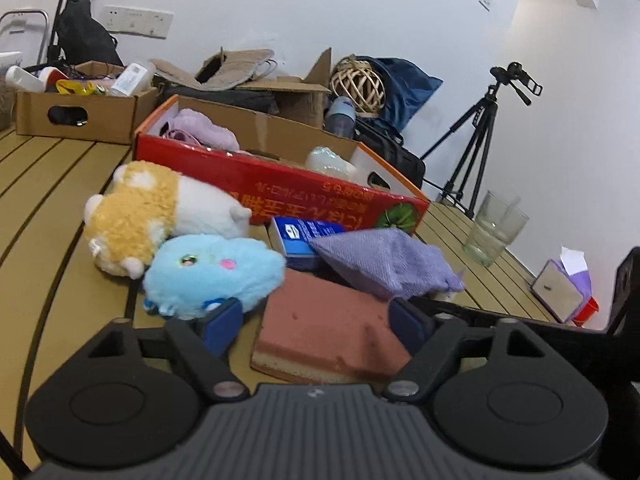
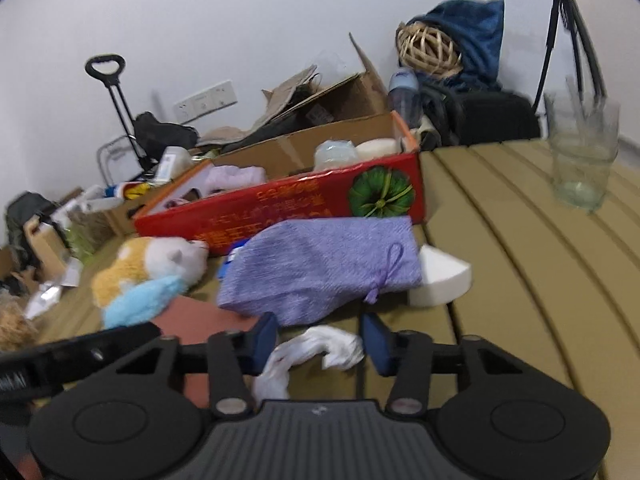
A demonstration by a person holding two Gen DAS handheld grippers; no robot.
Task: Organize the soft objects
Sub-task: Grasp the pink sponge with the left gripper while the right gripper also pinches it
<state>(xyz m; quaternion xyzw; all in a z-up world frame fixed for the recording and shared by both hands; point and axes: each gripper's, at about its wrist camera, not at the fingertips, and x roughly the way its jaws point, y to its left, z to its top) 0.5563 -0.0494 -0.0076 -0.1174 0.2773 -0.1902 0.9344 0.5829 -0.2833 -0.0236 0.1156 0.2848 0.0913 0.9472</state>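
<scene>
Left wrist view: the left gripper (image 1: 316, 322) is seen spread open at lower centre, its fingers (image 1: 222, 326) flanking a pink sponge (image 1: 328, 320) lying on the bench (image 1: 60, 216), the right pad apparently touching it. Right wrist view: the right gripper (image 2: 320, 344) is shown open around crumpled white plastic (image 2: 316, 350), unpinched; a white block (image 2: 440, 280), hidden in the other view, is revealed beside the purple cloth (image 2: 320, 268).

Looks like a makeshift recording room, not a lived-in home: bare white wall (image 1: 320, 8), camera tripod (image 1: 480, 136) far right, cardboard boxes (image 1: 80, 116) of clutter and bags along the wall, slatted table (image 2: 520, 240) as workspace.
</scene>
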